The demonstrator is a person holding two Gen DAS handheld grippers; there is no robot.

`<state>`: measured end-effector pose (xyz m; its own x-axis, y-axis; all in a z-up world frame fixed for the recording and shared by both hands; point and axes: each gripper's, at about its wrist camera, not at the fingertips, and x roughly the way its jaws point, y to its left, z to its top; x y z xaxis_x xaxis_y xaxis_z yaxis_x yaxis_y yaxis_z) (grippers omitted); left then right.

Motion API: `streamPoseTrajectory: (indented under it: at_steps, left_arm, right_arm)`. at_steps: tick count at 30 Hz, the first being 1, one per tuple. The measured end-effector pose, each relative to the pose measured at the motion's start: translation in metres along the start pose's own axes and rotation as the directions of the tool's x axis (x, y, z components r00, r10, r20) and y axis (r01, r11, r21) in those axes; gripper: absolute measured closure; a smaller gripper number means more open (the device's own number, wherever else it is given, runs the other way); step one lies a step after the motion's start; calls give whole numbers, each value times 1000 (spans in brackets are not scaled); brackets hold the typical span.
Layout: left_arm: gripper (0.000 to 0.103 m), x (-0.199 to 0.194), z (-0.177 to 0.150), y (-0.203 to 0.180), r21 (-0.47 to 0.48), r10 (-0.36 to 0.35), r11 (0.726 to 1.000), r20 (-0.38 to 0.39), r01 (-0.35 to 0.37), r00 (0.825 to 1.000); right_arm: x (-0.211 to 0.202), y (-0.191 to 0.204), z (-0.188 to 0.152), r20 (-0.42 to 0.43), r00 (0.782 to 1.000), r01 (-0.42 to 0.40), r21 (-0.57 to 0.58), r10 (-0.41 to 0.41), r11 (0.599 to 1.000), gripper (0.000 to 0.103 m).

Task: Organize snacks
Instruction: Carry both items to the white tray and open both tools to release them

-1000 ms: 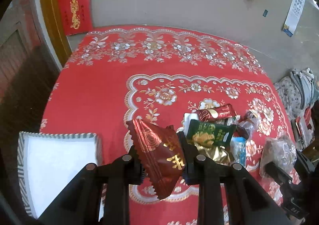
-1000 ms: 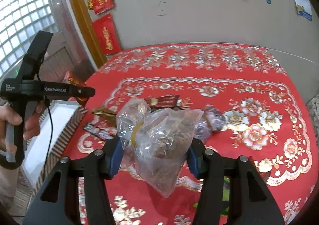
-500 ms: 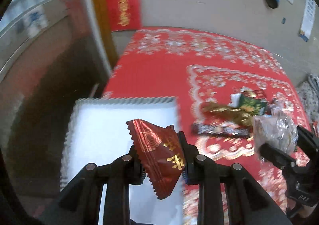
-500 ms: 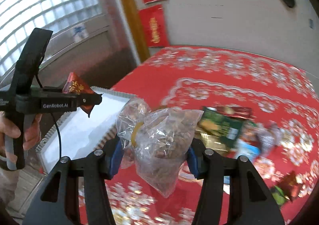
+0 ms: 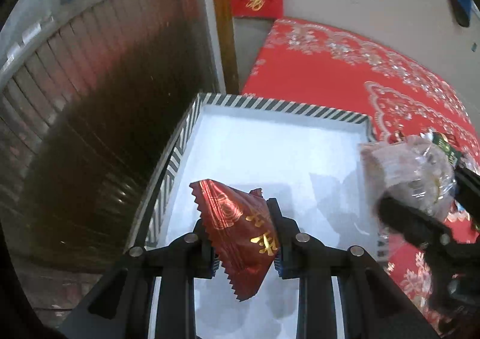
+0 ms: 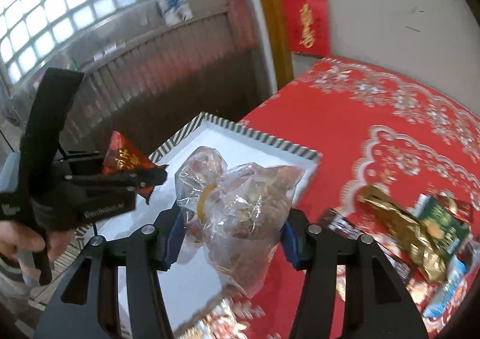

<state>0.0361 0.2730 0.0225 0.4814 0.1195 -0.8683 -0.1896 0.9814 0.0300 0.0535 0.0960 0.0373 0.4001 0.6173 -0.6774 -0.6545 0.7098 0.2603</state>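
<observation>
My left gripper (image 5: 244, 237) is shut on a dark red snack packet with gold characters (image 5: 240, 234) and holds it above the white tray with a striped rim (image 5: 270, 105). The packet also shows in the right wrist view (image 6: 126, 159), over the tray's left side (image 6: 264, 135). My right gripper (image 6: 231, 234) is shut on a clear plastic bag of brown snacks (image 6: 243, 204) and holds it above the tray's right part. That bag shows at the right of the left wrist view (image 5: 411, 174).
The tray sits at the left corner of the table with a red floral cloth (image 6: 375, 117). Several loose snack packets, gold (image 6: 402, 225) and green (image 6: 444, 225), lie on the cloth to the right. A brown slatted wall (image 5: 90, 99) stands left of the table.
Both grippers have swung left from the snack pile with their loads. They now hang over the white tray, which has come under them.
</observation>
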Motion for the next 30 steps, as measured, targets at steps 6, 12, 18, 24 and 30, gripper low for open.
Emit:
streamPoseTrajectory:
  at_steps: [6,12,18,24,30]
  left_arm:
    - [76,41,2,12,-73,-9,997,-64,4,998]
    - [76,60,11,21,-114,16,993,-70,-24,997]
    - [71,61,13,22,-113,28,993,-55,-34,998]
    - [38,57,10,26,-137,30,990,-59,-38,998]
    - [32,28,6,16,-74,182,980,-46,-185,982]
  right_arm:
    - [43,0,9,-72,997,33,-3,-33,999,50]
    - [74,2,14,-119,991,58,-31,-61,998,50]
    - [93,0,12,-161,982,92,-57,-100,994,44]
    - [84,3,9,-132,981,135,-74,-144,988,34]
    - [48,6,10,-54,993,100,-42,-102,994,34]
